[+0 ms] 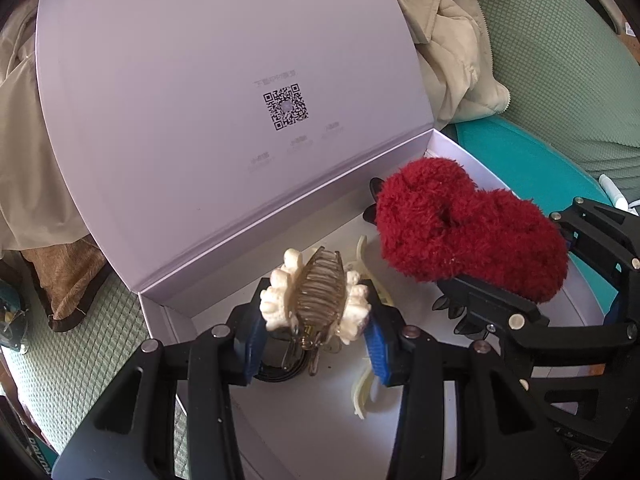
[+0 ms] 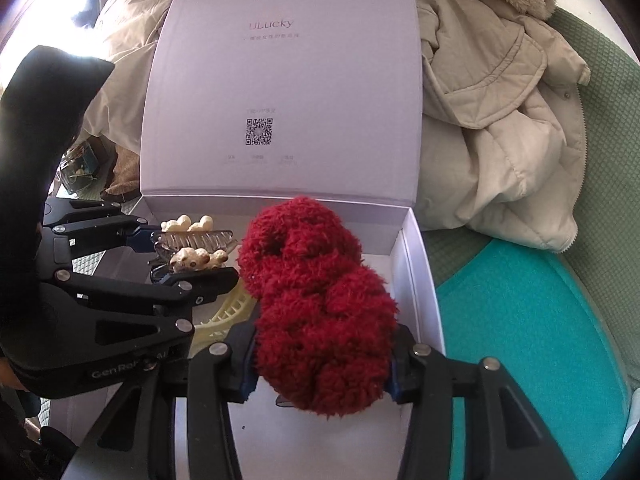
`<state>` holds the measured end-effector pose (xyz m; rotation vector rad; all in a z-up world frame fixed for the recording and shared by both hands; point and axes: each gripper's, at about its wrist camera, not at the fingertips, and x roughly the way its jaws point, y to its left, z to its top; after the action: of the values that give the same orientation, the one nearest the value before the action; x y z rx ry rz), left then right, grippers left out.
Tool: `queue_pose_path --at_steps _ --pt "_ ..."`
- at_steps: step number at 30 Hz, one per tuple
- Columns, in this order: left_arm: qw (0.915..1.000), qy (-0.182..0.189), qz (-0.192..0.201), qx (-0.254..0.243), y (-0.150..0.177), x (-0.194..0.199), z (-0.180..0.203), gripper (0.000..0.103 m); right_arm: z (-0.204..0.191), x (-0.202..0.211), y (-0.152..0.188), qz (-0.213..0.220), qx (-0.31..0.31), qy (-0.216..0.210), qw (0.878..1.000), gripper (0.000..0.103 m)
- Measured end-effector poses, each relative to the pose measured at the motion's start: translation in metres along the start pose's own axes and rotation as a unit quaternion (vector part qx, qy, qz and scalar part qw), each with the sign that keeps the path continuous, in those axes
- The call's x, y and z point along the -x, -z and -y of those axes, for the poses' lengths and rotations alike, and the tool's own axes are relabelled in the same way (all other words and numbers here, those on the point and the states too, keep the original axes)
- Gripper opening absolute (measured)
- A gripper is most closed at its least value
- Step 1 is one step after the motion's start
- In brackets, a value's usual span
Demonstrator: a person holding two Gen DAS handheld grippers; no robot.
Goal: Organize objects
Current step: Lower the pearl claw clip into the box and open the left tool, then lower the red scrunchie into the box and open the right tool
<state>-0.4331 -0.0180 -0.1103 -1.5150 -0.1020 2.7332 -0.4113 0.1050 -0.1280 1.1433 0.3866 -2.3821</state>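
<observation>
A lilac gift box (image 2: 416,280) stands with its lid (image 1: 200,100) propped upright behind it. Over the box's left part, my left gripper (image 1: 316,332) is shut on a translucent brown claw clip with cream flower trim (image 1: 320,296), also visible from the right wrist as the clip (image 2: 196,240). My right gripper (image 2: 320,364) is closed on a fluffy red scrunchie (image 2: 316,300), which bulges above its blue pads over the box's right part. From the left wrist view the scrunchie (image 1: 460,224) hangs just right of the clip.
Inside the box lie a cream comb clip (image 2: 224,316), a black ring (image 1: 276,372) and a dark clip (image 1: 460,312). A beige jacket (image 2: 500,120) is heaped right of the lid. A teal cushion (image 2: 520,340) borders the box's right wall; green quilted fabric (image 1: 80,340) lies to its left.
</observation>
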Motion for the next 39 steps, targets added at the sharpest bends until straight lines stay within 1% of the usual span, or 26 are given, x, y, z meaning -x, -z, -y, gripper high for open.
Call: queue_pose_path --at_steps 5,6,9,14,17,19,22,25,27,29,32,36,39 --pt "1.0000 0.003 0.001 0.006 0.001 0.002 -0.003 0.041 -0.001 0.000 -0.001 -0.010 -0.003 0.010 1.000 0.051" --pt "0.9999 0.006 0.001 0.009 0.000 0.001 -0.004 0.041 -0.001 0.000 -0.001 -0.014 -0.004 0.013 1.000 0.054" --pt "0.9999 0.006 -0.001 0.015 0.001 0.003 -0.007 0.043 -0.002 0.001 -0.002 -0.019 -0.002 0.020 1.000 0.055" --pt "0.9996 0.006 -0.007 0.027 0.000 0.003 -0.009 0.051 -0.005 0.006 -0.001 -0.021 0.003 0.029 0.999 0.055" --pt "0.9996 0.001 -0.005 0.026 0.000 0.005 -0.008 0.052 -0.007 0.010 -0.001 -0.022 0.005 0.036 0.999 0.056" --pt "0.9997 -0.004 -0.004 0.025 0.000 0.007 -0.008 0.052 -0.008 0.012 -0.001 -0.024 0.009 0.047 0.999 0.059" --pt "0.9996 -0.005 -0.004 0.028 0.000 0.010 -0.009 0.058 -0.004 0.009 -0.008 -0.028 0.012 0.063 0.998 0.061" --pt "0.9996 0.000 0.002 0.029 0.001 0.017 -0.010 0.059 -0.003 0.013 -0.009 -0.027 0.011 0.066 0.997 0.061" --pt "0.9996 -0.006 0.008 0.027 0.002 0.024 -0.010 0.061 -0.002 0.016 -0.009 -0.025 0.011 0.069 0.997 0.061" --pt "0.9995 -0.013 0.013 0.027 0.003 0.030 -0.011 0.065 -0.002 0.020 -0.010 -0.023 0.011 0.070 0.997 0.061" --pt "0.9991 -0.015 0.018 0.036 0.006 0.039 -0.016 0.067 -0.004 0.025 -0.012 -0.019 0.015 0.071 0.997 0.061" --pt "0.9988 -0.014 0.019 0.044 0.009 0.052 -0.021 0.068 -0.008 0.031 -0.015 -0.021 0.022 0.073 0.997 0.065" --pt "0.9985 -0.020 0.025 0.045 0.013 0.064 -0.024 0.072 -0.011 0.036 -0.016 -0.022 0.029 0.070 0.997 0.066"
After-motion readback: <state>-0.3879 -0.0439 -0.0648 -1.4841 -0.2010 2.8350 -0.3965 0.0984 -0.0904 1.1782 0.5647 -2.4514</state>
